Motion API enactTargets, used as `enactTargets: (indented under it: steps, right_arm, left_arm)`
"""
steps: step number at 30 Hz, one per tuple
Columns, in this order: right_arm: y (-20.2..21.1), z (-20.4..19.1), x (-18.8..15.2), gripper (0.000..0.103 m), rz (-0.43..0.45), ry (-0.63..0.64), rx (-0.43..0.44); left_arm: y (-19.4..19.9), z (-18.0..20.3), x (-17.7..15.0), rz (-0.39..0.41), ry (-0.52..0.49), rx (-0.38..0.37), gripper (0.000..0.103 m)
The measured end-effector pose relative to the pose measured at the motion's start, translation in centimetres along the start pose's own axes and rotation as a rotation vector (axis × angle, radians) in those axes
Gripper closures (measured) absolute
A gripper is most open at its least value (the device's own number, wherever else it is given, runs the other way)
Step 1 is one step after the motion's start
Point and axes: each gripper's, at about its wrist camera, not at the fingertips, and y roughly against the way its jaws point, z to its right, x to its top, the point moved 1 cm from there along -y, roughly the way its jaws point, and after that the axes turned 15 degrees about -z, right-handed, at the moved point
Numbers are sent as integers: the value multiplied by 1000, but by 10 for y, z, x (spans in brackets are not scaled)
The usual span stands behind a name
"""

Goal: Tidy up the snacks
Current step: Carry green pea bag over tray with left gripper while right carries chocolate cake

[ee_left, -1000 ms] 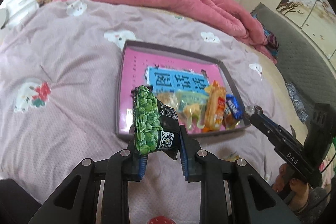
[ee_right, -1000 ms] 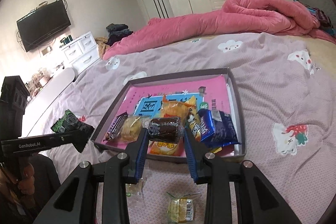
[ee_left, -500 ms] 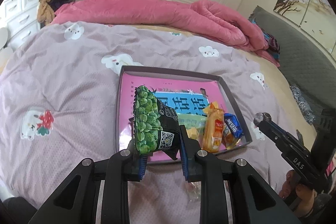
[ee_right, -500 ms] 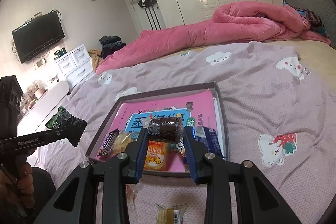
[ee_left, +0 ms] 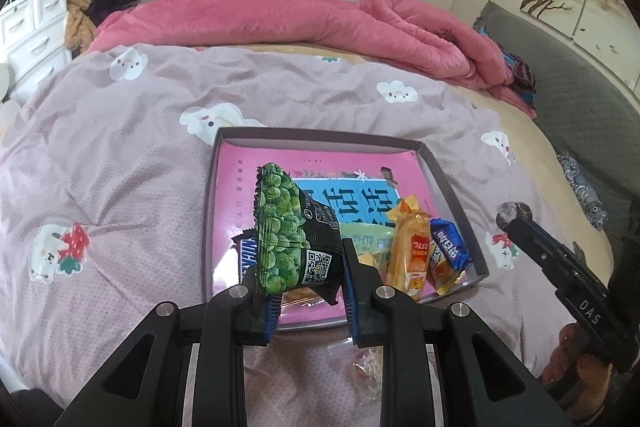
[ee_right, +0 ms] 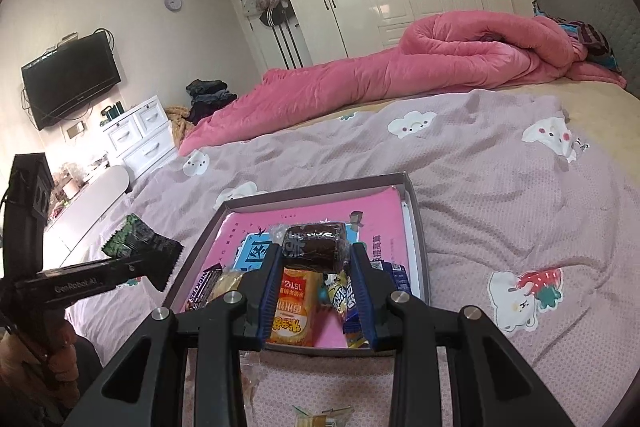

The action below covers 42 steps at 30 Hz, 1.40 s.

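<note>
My left gripper (ee_left: 306, 267) is shut on a green pea snack bag (ee_left: 290, 231), held above the near edge of a shallow grey box (ee_left: 436, 167) with a pink lining. My right gripper (ee_right: 314, 267) is shut on a dark brown wrapped cake (ee_right: 314, 247), also held over the box (ee_right: 412, 203). In the box lie an orange packet (ee_left: 412, 251), a blue packet (ee_left: 450, 243), a yellowish packet and a dark bar (ee_right: 204, 287). From the right wrist view the left gripper (ee_right: 120, 267) with the pea bag (ee_right: 138, 239) shows at the left.
The box sits on a bed with a lilac patterned sheet (ee_left: 100, 155). A pink duvet (ee_left: 320, 23) lies bunched at the far side. Loose clear-wrapped snacks (ee_left: 364, 371) lie on the sheet in front of the box. White drawers (ee_right: 140, 135) stand left of the bed.
Both grippers have drawn back and tilted up, so the box looks farther off and lower in both views. Both grips are unchanged.
</note>
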Motion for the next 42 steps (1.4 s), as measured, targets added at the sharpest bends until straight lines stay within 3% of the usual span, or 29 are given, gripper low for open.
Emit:
enactTargets:
  steps: [19, 42]
  right_arm:
    - [-22, -2, -6, 69, -72, 16, -16]
    - [-65, -12, -32, 69, -289, 72, -53]
  left_arm:
    - [-42, -2, -10, -76, -25, -62, 77]
    - [-67, 4, -13, -115, -76, -85, 76]
